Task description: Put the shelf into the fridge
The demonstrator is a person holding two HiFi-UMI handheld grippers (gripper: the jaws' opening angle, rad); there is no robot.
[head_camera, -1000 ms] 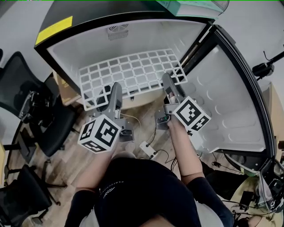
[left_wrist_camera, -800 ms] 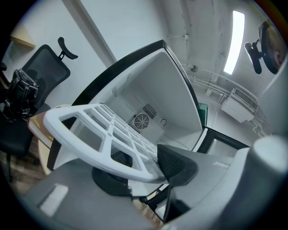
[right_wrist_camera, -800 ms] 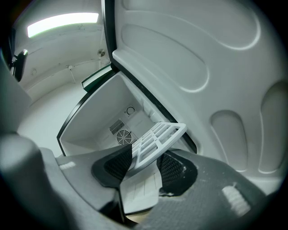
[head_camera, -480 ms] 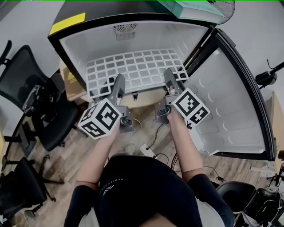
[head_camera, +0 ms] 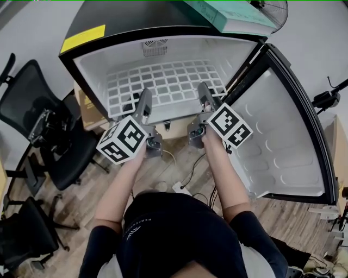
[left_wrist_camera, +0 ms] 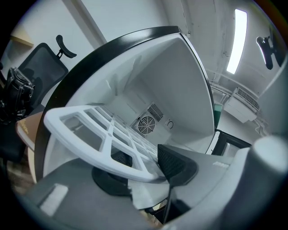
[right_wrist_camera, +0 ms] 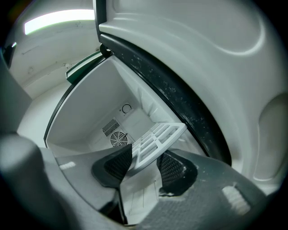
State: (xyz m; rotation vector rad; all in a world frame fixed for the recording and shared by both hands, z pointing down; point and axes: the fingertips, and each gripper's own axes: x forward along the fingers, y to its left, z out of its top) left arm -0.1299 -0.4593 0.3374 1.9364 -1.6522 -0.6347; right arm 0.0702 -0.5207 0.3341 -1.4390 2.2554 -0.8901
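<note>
The white grid shelf point(head_camera: 163, 84) lies level inside the open black fridge point(head_camera: 89, 70), its front edge near the opening. My left gripper point(head_camera: 144, 102) is shut on the shelf's front left edge, and my right gripper point(head_camera: 203, 93) is shut on the front right edge. In the left gripper view the shelf point(left_wrist_camera: 90, 130) runs between the dark pads of the left gripper point(left_wrist_camera: 144, 168) toward the back wall. In the right gripper view the shelf point(right_wrist_camera: 157, 139) is pinched by the right gripper point(right_wrist_camera: 146, 164), close to the fridge's right wall.
The fridge door point(head_camera: 283, 141) stands open at the right, close to my right arm. A round fan vent point(head_camera: 155, 48) sits in the back wall. A green box point(head_camera: 228, 13) lies on top. Black office chairs point(head_camera: 32, 108) and a cardboard box point(head_camera: 87, 111) stand left; cables point(head_camera: 182, 184) lie below.
Both grippers have moved forward with the shelf, which now sits deeper inside the fridge. The grips are unchanged.
</note>
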